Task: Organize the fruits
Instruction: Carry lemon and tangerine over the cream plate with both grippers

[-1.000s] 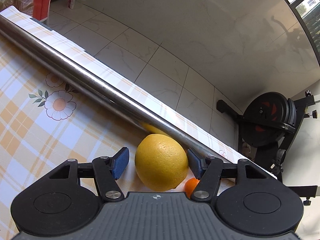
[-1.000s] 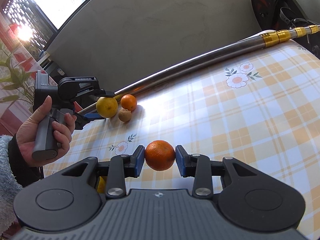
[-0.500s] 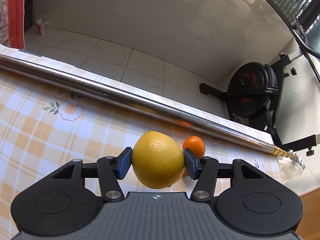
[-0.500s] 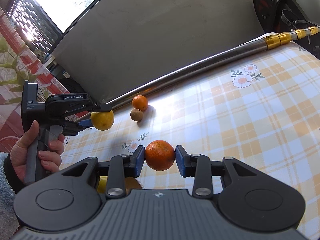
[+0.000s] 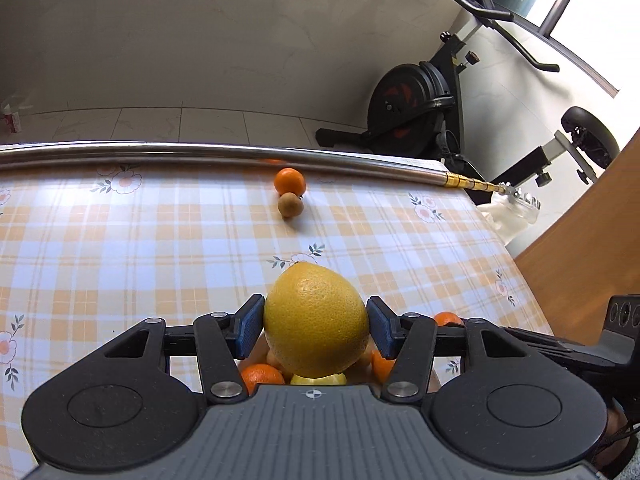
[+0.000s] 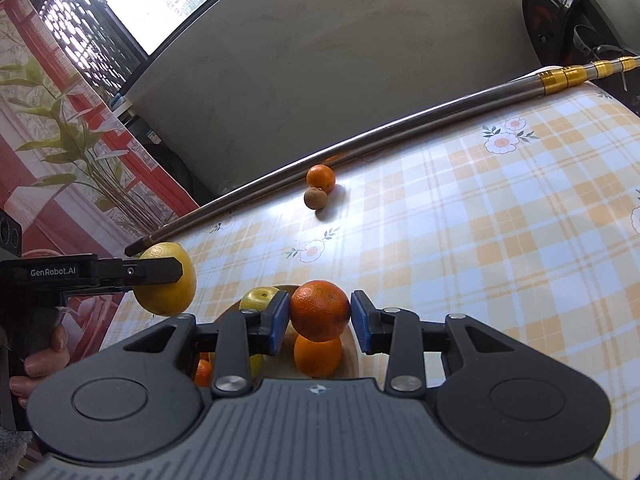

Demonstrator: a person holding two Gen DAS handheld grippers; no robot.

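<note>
My left gripper (image 5: 316, 326) is shut on a large yellow citrus fruit (image 5: 316, 320) and holds it above a bowl of fruit; the same fruit (image 6: 166, 284) shows at the left of the right wrist view. My right gripper (image 6: 320, 316) is shut on an orange (image 6: 319, 310) just above the bowl (image 6: 352, 356), which holds another orange (image 6: 318, 354) and a yellow-green apple (image 6: 260, 298). A small orange (image 5: 290, 181) and a brown kiwi-like fruit (image 5: 290, 205) lie together on the table near the far edge.
The table has a yellow checked floral cloth (image 5: 140, 248). A long steel pole (image 5: 200, 150) with a gold end lies along the far edge. An exercise bike (image 5: 412, 104) stands on the floor beyond. A wooden panel (image 5: 592, 240) is at the right.
My left gripper closed on the yellow fruit, lifted it from beside the pole and carried it back over the bowl. My right gripper lowered its orange toward the bowl.
</note>
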